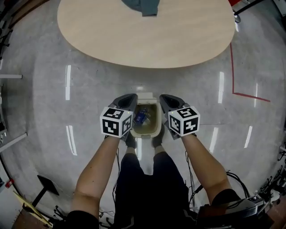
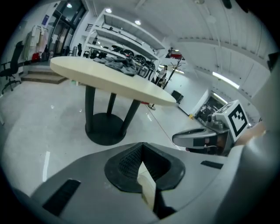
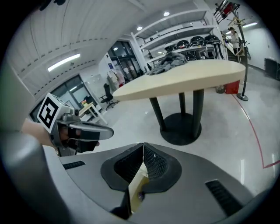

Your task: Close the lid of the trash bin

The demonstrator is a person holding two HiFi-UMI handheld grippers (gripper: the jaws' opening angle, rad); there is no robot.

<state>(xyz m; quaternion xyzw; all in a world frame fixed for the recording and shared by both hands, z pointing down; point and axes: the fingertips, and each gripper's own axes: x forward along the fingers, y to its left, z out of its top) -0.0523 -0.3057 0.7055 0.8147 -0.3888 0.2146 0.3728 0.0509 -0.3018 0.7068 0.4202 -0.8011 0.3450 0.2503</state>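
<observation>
A cream trash bin (image 1: pixel 154 129) stands open on the floor just ahead of the person's feet, with a blue scrap (image 1: pixel 141 117) inside. Its pale lid (image 1: pixel 146 95) shows at the far rim, up and off the opening. My left gripper (image 1: pixel 129 98) hangs over the bin's left side and my right gripper (image 1: pixel 166 98) over its right side. Both are shut, with nothing between the tips. In the left gripper view the jaws of the left gripper (image 2: pixel 142 145) meet, and a sliver of the bin (image 2: pixel 148 190) shows below them. The right gripper (image 3: pixel 143 145) looks the same in its own view.
A round beige table (image 1: pixel 178 40) with a dark cloth (image 1: pixel 143 6) lies beyond the bin, on a black pedestal (image 2: pixel 105 129). A red tape line (image 1: pixel 237 85) marks the floor at right. Cables and stands crowd the lower corners. Shelving lines the far wall.
</observation>
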